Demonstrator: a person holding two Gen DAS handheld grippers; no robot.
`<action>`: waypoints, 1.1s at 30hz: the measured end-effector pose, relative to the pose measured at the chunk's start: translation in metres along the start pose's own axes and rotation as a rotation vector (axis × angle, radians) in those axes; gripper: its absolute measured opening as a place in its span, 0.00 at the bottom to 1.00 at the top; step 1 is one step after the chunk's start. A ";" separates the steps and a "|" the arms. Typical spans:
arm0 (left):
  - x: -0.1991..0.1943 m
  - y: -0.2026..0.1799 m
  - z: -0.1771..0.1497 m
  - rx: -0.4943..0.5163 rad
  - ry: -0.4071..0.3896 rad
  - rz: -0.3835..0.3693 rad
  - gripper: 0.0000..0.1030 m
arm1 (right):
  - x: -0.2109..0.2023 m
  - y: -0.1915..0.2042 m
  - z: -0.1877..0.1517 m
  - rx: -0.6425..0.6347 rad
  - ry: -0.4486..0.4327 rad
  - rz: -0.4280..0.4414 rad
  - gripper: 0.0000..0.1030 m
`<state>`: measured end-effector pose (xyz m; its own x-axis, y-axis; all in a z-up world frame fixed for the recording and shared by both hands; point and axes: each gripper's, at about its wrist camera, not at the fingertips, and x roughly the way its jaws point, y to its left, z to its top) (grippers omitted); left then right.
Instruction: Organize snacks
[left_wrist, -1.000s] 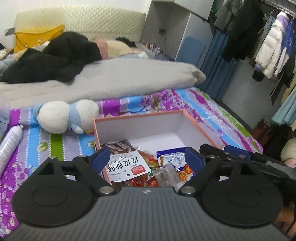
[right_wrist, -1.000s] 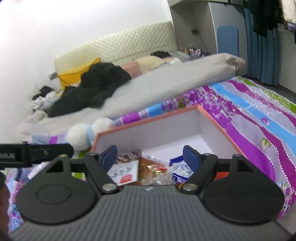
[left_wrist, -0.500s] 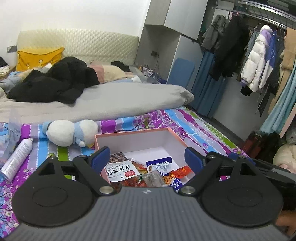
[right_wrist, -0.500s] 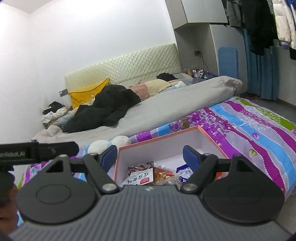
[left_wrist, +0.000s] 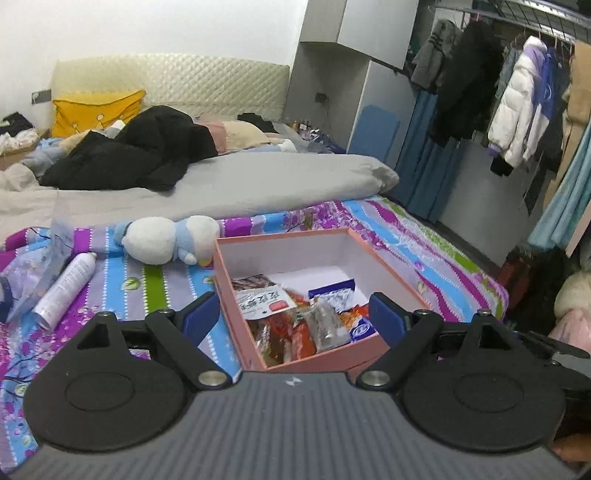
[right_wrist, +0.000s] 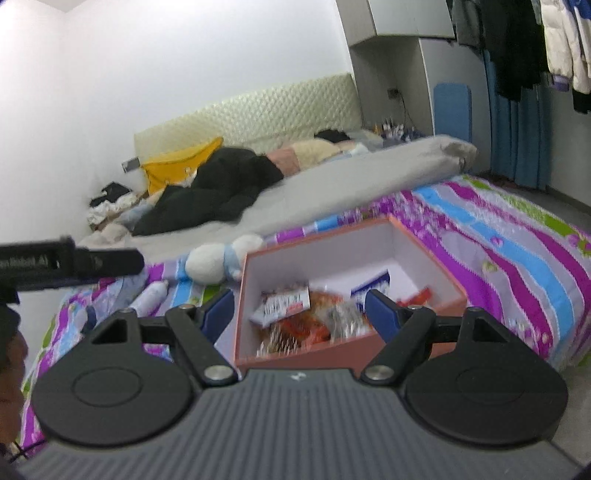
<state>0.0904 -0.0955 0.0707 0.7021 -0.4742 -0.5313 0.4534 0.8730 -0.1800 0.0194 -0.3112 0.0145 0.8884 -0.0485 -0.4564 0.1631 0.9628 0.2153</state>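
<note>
— The setting? A bedroom: a bed (left_wrist: 122, 280) under a bright striped, flowered cover, a grey duvet (left_wrist: 229, 181) behind, coats on a rail to the right.

— And the snacks? Packets (left_wrist: 295, 314) lie piled in the near half of an open pink box (left_wrist: 391, 266) on the cover; its far half shows bare white floor. A white and blue plush toy (left_wrist: 166, 240) lies just beside the box's far left corner, a white spray can (left_wrist: 64, 288) further left.

— The grippers? The left gripper (left_wrist: 293, 317) and right gripper (right_wrist: 301, 312) both hang above the box's near edge, jaws spread wide, nothing between them.
</note>
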 end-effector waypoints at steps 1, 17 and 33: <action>-0.004 -0.001 -0.003 0.004 0.000 0.008 0.88 | -0.003 0.000 -0.004 0.006 0.004 0.004 0.77; -0.065 0.014 -0.051 -0.022 -0.032 0.093 0.88 | -0.033 0.010 -0.032 0.000 0.014 0.010 0.77; -0.082 0.008 -0.061 -0.039 -0.055 0.105 0.88 | -0.046 0.011 -0.026 -0.024 -0.025 0.026 0.77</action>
<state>0.0027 -0.0431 0.0621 0.7743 -0.3846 -0.5025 0.3549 0.9214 -0.1584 -0.0310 -0.2916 0.0156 0.9027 -0.0301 -0.4293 0.1301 0.9700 0.2055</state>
